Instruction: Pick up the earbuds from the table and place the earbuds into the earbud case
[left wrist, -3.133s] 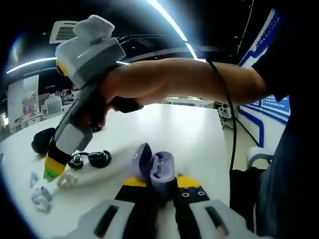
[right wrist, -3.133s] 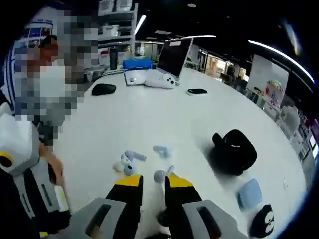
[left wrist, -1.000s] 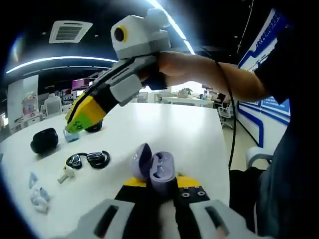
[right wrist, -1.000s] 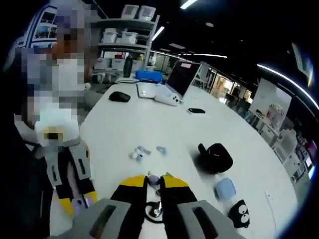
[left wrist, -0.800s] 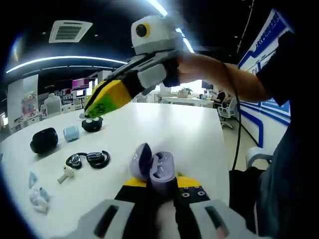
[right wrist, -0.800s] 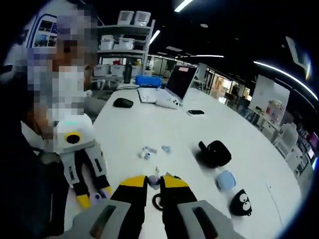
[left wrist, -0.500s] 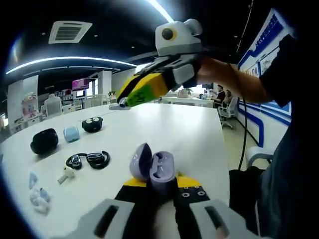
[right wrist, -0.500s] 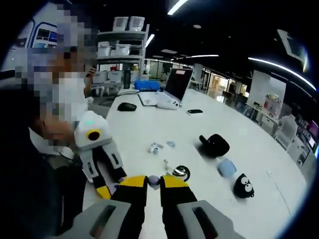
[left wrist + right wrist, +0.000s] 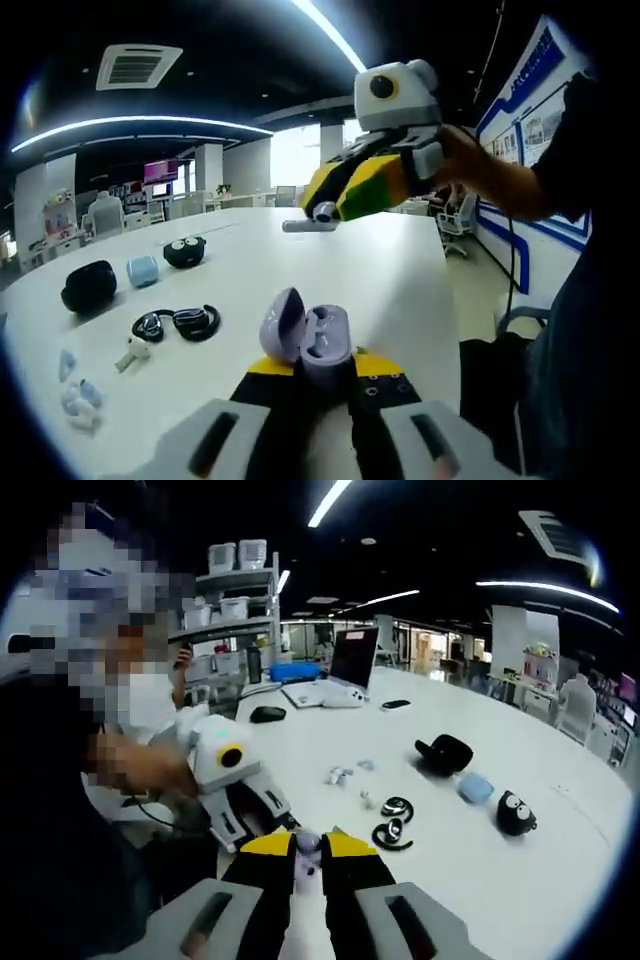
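Lifted right hand-held gripper (image 9: 325,205), clamped on earbud (image 9: 310,220), off bench toward open case (image 9: 305,335) held in left hand-held gripper (image 9: 325,375).

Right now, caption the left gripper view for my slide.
Left gripper holds open purple case; right gripper carries an earbud above it.

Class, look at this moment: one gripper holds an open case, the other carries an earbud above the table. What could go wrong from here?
1. The right gripper pinches the lilac earbud only at its tips, high above the table; it could slip and fall.
2. The open purple case is clamped just at its base by the left gripper; pressing the earbud in might tilt it or miss the slot.
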